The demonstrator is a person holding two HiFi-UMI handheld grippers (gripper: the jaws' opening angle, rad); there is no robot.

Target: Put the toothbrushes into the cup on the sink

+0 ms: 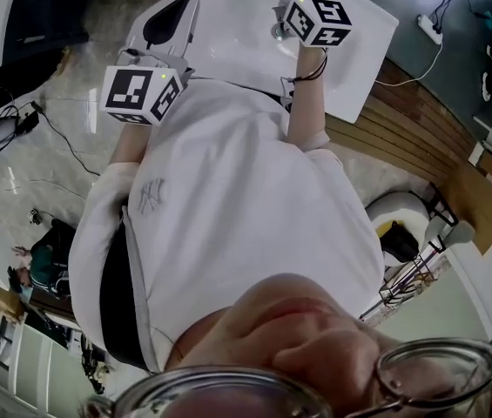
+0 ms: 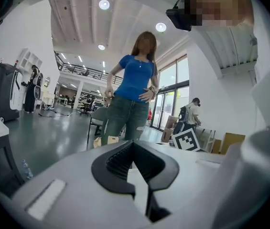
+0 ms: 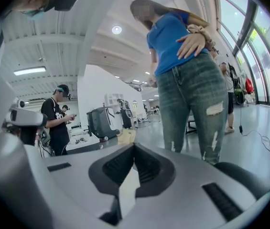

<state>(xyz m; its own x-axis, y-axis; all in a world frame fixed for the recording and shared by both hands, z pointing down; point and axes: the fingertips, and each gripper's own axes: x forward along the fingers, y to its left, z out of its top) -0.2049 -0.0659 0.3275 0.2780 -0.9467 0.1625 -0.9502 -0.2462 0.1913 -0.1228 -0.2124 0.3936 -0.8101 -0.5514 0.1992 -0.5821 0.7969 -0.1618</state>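
By the white sink (image 1: 237, 46), in front of a person in a white shirt (image 1: 228, 216), the left gripper (image 2: 134, 143) and right gripper (image 3: 135, 147) are both hovering with jaws pressed together on nothing (toothbrushes and cup are showing in no view).

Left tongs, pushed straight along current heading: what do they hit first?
Open air first, then likely the standing person in a blue top and jeans, directly beyond the shut left tongs; depth is unclear.
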